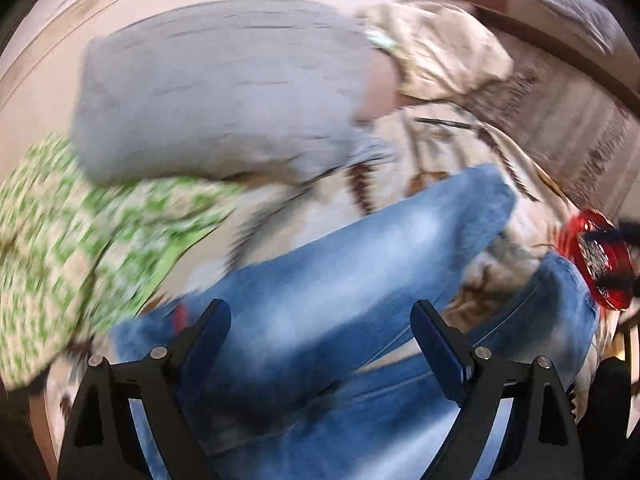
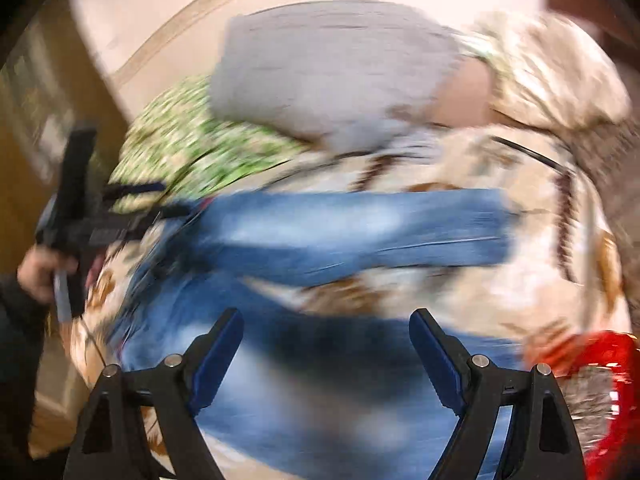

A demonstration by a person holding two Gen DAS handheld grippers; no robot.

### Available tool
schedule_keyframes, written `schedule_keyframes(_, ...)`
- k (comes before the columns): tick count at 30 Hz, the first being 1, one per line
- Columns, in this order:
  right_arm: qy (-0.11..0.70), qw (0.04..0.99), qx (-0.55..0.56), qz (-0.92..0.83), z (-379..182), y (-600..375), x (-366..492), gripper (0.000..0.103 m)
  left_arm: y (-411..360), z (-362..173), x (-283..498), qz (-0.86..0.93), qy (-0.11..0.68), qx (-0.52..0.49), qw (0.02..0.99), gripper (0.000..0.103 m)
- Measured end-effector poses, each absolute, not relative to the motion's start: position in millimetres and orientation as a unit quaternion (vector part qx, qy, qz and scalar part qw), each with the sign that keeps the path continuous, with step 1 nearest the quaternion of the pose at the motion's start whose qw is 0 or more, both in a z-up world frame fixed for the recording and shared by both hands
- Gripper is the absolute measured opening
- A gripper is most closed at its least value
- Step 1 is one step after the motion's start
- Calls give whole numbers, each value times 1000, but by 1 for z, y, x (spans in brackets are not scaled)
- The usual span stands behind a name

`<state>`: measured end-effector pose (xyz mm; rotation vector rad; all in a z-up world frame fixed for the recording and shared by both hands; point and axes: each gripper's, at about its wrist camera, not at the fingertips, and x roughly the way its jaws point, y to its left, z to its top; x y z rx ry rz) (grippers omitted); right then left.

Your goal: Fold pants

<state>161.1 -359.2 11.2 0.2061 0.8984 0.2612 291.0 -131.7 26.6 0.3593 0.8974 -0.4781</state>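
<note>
Blue jeans [image 1: 360, 256] lie spread on a cream bedspread with brown markings [image 1: 436, 144]; both views are motion-blurred. My left gripper [image 1: 320, 314] hangs above the jeans, open, with nothing between its blue pads. In the right wrist view one leg of the jeans [image 2: 360, 228] runs across the middle and more denim lies below. My right gripper [image 2: 326, 320] is above that denim, open and empty. The left gripper [image 2: 80, 208] also shows at the left edge there, held by a hand [image 2: 38, 272].
A grey pillow [image 1: 216, 92] lies at the far side, with a green-patterned cushion [image 1: 80, 240] to its left and a beige one [image 1: 440, 48] to its right. A red shiny object [image 2: 600, 376] sits at the bed's right edge. A brown headboard [image 1: 560, 60] is beyond.
</note>
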Motion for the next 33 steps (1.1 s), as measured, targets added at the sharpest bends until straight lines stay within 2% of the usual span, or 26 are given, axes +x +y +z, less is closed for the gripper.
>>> schedule_keyframes(8, 498, 837, 208, 87, -2, -475, 255, 87, -229, -9, 351, -247, 444, 248, 825, 91)
schedule_keyframes(15, 544, 796, 255, 68, -55, -508, 336, 87, -258, -59, 399, -277, 466, 262, 798, 91)
schedule_keyframes(20, 547, 788, 268, 91, -68, -512, 374, 87, -272, -83, 424, -309, 480, 275, 774, 91)
schedule_keyframes(22, 555, 785, 256, 99, -73, -508, 388, 83, -276, -90, 431, -321, 496, 270, 760, 91)
schedule_keyframes(24, 564, 783, 241, 102, -78, -502, 400, 66, -280, -98, 433, -329, 514, 272, 744, 91)
schedule_keyframes(25, 567, 785, 227, 99, -80, -499, 404, 59, -281, -102, 434, -329, 523, 273, 737, 81)
schedule_keyframes(26, 572, 785, 216, 101, -82, -496, 406, 36, -281, -107, 434, -340, 540, 260, 724, 62)
schedule_keyframes(27, 576, 783, 212, 104, -84, -494, 407, 31, -281, -109, 435, -345, 552, 248, 717, 30)
schedule_keyframes(28, 577, 784, 204, 108, -84, -491, 406, 29, -279, -107, 436, -340, 555, 234, 722, 26)
schedule_keyframes(29, 576, 787, 191, 113, -83, -488, 404, 21, -278, -105, 435, -339, 556, 233, 722, 19)
schedule_keyframes(30, 573, 791, 179, 120, -80, -483, 400, 17, -278, -102, 432, -341, 554, 239, 721, 11)
schedule_keyframes(32, 561, 800, 170, 124, -71, -480, 392, 14, -276, -91, 423, -344, 545, 245, 724, 8)
schedule_keyframes(33, 551, 809, 163, 126, -63, -479, 386, 8, -275, -85, 419, -347, 539, 245, 728, 7)
